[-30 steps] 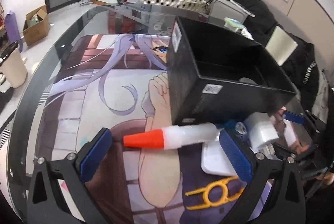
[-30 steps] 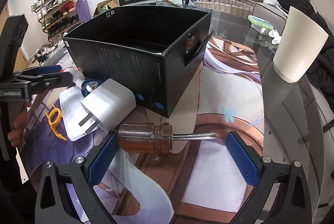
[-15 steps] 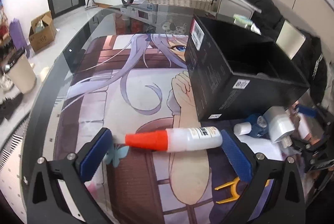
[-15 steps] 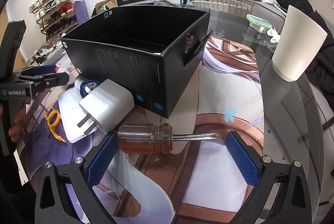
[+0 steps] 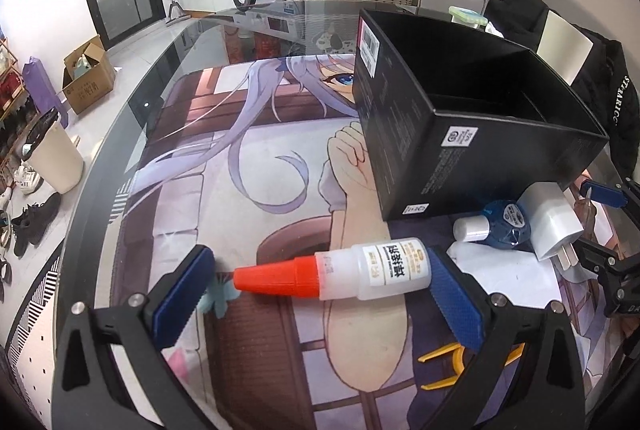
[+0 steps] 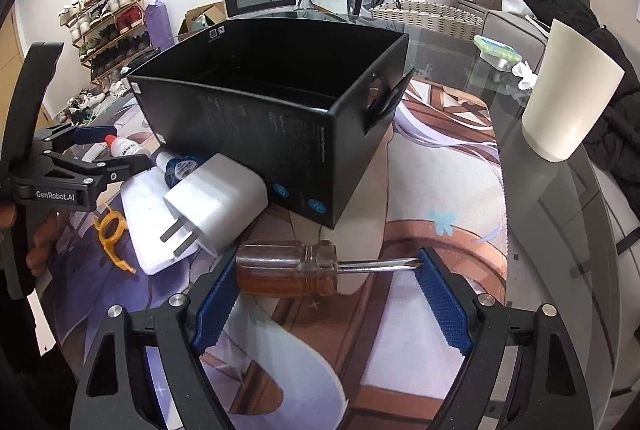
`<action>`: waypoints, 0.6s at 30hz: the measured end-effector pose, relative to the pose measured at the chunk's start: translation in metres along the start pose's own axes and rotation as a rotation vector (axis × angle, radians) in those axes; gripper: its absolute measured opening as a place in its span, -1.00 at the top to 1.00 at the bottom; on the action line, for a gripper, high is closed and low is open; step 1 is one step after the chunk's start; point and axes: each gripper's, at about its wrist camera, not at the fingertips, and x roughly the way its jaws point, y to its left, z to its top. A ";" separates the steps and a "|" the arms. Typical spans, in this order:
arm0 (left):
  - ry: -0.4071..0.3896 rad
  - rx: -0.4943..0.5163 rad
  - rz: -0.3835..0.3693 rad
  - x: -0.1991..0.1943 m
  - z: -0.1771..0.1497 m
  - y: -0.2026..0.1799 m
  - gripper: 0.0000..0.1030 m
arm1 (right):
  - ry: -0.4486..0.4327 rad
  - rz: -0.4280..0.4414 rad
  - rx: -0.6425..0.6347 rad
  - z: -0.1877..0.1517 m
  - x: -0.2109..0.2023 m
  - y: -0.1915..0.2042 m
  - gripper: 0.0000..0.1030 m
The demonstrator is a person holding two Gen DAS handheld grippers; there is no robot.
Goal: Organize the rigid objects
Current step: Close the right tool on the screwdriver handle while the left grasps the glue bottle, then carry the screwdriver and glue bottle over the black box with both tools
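Screwdriver (image 6: 286, 270) lying crosswise on the mat (image 6: 420, 189) near its front edge, pinched end to end in the right gripper (image 6: 328, 266): one pad on the butt of the amber handle, the other on the tip, after just closing in from a wider spread. Not yet lifted, by the look of it.

Off to the left, a glue bottle (image 5: 376, 270) with an orange nozzle, crosswise in the left gripper (image 5: 320, 270); apparently held by its ends, base against one pad, though a sliver of mat shows at the nozzle tip, so hard to be sure of the grip.

Just beyond, loose on the mat: a white plug (image 6: 216, 201) resting on a flat white tray (image 5: 500, 282), a small blue bottle (image 5: 504, 222) touching the plug, a yellow clip (image 6: 110, 230) beside the tray.

Further back, the black box (image 6: 256, 125), open-topped, nothing visible inside from these angles. Sorting barely begun, then: two items in hand, three more waiting.

Past the mat's right edge, a cream cup (image 6: 568, 101) on the glass table (image 6: 560, 209).
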 end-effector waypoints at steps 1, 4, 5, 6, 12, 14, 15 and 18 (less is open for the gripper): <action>0.000 0.005 -0.003 -0.001 -0.001 0.001 -1.00 | -0.002 0.001 -0.003 -0.002 -0.001 0.001 -0.67; -0.007 0.011 -0.010 -0.003 -0.003 0.002 -0.92 | -0.003 0.007 -0.004 -0.003 -0.003 0.000 -0.67; -0.012 0.017 -0.011 -0.004 -0.004 0.001 -0.88 | -0.003 0.006 -0.004 -0.003 -0.003 0.001 -0.67; -0.019 0.026 -0.016 -0.005 -0.005 -0.001 -0.75 | -0.003 0.004 -0.005 -0.003 -0.003 0.001 -0.67; -0.074 0.075 -0.047 -0.016 -0.009 -0.007 -0.67 | -0.004 0.001 -0.006 -0.004 -0.004 0.000 -0.67; -0.087 0.086 -0.046 -0.019 -0.009 -0.009 -0.67 | -0.006 0.000 -0.007 -0.005 -0.006 0.001 -0.67; -0.096 0.088 -0.047 -0.021 -0.009 -0.010 -0.67 | -0.006 -0.001 -0.007 -0.005 -0.006 0.002 -0.67; -0.127 0.083 -0.046 -0.028 -0.010 -0.008 -0.67 | -0.012 -0.004 -0.008 -0.005 -0.008 0.003 -0.67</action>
